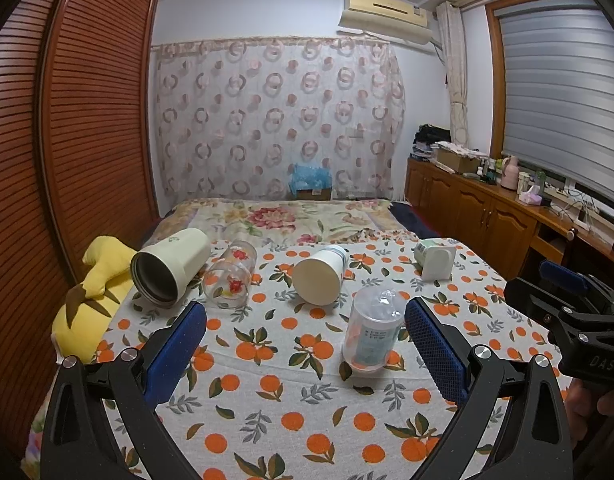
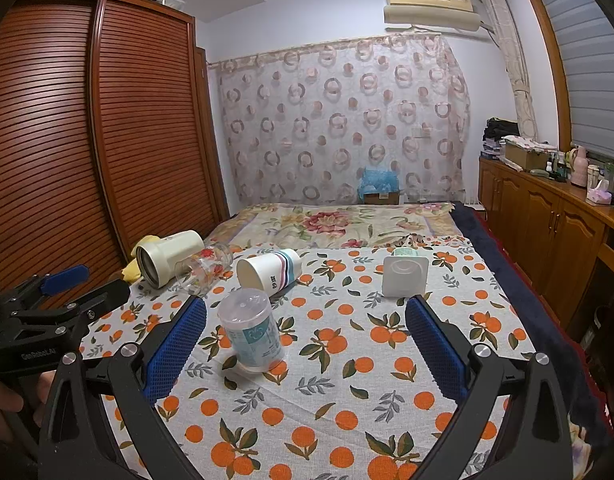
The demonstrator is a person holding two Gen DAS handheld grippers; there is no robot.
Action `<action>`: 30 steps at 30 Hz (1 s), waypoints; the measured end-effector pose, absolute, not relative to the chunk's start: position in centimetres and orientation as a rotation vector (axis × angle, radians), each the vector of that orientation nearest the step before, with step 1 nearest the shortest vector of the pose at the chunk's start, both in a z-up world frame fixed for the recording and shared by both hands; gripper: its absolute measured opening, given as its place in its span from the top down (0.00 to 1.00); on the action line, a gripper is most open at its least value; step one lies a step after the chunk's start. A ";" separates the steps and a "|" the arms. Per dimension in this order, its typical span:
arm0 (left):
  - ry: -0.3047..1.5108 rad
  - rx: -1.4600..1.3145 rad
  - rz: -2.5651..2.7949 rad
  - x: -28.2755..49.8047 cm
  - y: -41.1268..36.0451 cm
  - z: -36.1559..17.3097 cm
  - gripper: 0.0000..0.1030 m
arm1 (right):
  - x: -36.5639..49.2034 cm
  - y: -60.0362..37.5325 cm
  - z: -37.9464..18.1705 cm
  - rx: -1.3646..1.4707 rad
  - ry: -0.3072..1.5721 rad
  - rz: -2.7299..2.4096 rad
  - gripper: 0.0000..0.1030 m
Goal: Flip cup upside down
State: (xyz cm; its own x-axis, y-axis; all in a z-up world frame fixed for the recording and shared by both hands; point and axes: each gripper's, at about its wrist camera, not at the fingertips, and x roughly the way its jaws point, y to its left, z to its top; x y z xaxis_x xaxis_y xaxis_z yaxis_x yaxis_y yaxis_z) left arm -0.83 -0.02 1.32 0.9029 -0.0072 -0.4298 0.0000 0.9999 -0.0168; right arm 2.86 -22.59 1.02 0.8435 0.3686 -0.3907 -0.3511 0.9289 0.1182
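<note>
A clear plastic cup (image 1: 373, 328) with a pale blue print stands upside down on the orange-print cloth; it also shows in the right wrist view (image 2: 253, 330). Behind it several cups lie on their sides: a cream steel-lined tumbler (image 1: 169, 264), a flowered glass (image 1: 231, 276), a striped paper cup (image 1: 321, 276) and a white square-based cup (image 1: 435, 258). My left gripper (image 1: 307, 344) is open and empty, the clear cup just inside its right finger. My right gripper (image 2: 307, 344) is open and empty, the clear cup near its left finger.
A yellow plush toy (image 1: 95, 292) lies at the cloth's left edge. A louvred wooden wardrobe (image 1: 67, 128) stands on the left, wooden cabinets (image 1: 487, 208) with clutter on the right. A floral blanket (image 1: 291, 216) covers the bed's far half.
</note>
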 end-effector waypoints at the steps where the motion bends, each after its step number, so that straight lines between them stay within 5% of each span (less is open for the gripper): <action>1: 0.443 -0.016 -0.004 -0.9 0.0 1.5 0.07 | 2.9 -22.6 1.0 0.042 0.421 0.380 0.03; 30: 0.433 -0.016 -0.005 -1.1 -0.1 2.5 0.07 | 2.7 -22.6 1.1 0.044 0.421 0.380 0.03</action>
State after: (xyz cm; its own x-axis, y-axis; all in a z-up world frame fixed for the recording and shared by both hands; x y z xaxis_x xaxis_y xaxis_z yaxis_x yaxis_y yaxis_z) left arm -1.09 -0.11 2.50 0.9075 -0.0084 -0.4199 0.0014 0.9999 -0.0170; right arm 2.72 -22.65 1.10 0.8433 0.3690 -0.3907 -0.3510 0.9287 0.1196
